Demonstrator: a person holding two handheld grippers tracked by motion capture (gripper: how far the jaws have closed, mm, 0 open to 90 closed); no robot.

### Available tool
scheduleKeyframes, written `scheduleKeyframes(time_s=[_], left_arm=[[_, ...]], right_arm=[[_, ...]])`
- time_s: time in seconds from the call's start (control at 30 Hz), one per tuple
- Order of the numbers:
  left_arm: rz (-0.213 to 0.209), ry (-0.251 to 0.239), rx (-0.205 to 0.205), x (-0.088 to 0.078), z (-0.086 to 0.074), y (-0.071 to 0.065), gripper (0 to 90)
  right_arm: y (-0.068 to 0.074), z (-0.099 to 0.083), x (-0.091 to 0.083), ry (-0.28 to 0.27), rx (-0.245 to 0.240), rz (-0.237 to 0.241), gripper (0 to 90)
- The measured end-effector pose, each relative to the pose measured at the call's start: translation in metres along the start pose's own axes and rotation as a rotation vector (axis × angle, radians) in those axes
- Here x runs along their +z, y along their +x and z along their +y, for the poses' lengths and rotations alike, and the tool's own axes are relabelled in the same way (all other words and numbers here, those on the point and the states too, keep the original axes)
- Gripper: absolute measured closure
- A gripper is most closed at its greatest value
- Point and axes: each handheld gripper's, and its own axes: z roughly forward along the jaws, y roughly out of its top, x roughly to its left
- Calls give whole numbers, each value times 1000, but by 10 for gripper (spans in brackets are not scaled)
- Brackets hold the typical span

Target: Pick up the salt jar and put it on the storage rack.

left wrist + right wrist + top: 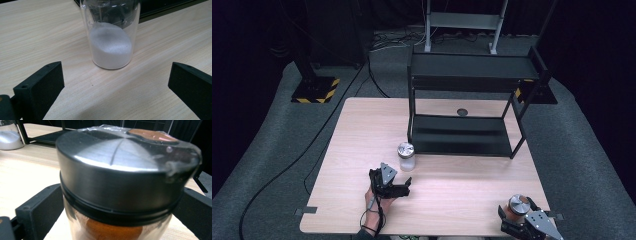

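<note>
The table [362, 125] carries a black shelf rack [464, 100] at its far edge, and wide bare wood is left across the middle and the left side. A clear jar of white powder [111, 37] stands upright near the rack's front left post — long axis vertical, metal cap up. The left gripper [404, 189] is held just short of it, jaws wide apart and empty. At the near right corner an upright brown-powder jar [120, 177] is seen between the spread jaws of the right gripper [514, 225] — whether the pads press on it cannot be told.
</note>
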Motion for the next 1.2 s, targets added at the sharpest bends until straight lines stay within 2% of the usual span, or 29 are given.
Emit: scheduleKeyframes(time_s=[0.07, 0.3, 0.5, 0.63, 0.87, 1.03, 1.2], left_arm=[[1, 3, -14, 0, 0, 1, 0], [-4, 25, -20, 2, 8, 1, 0], [-9, 19, 22, 3, 30, -2, 0], [-13, 23, 50, 9, 44, -3, 0], [-38, 40, 58, 28, 58, 0, 0], [-43, 50, 52, 36, 62, 2, 0], [-32, 63, 31, 44, 62, 6, 0]], right_arm=[[0, 0, 0, 0, 1, -1, 0], [0, 0, 0, -1, -1, 1, 0], [0, -1, 0, -5, -1, 1, 0], [0, -1, 0, -3, -2, 1, 0], [0, 0, 0, -1, -3, 0, 0], [0, 0, 0, -1, -2, 1, 0], [0, -1, 0, -1, -2, 1, 0]])
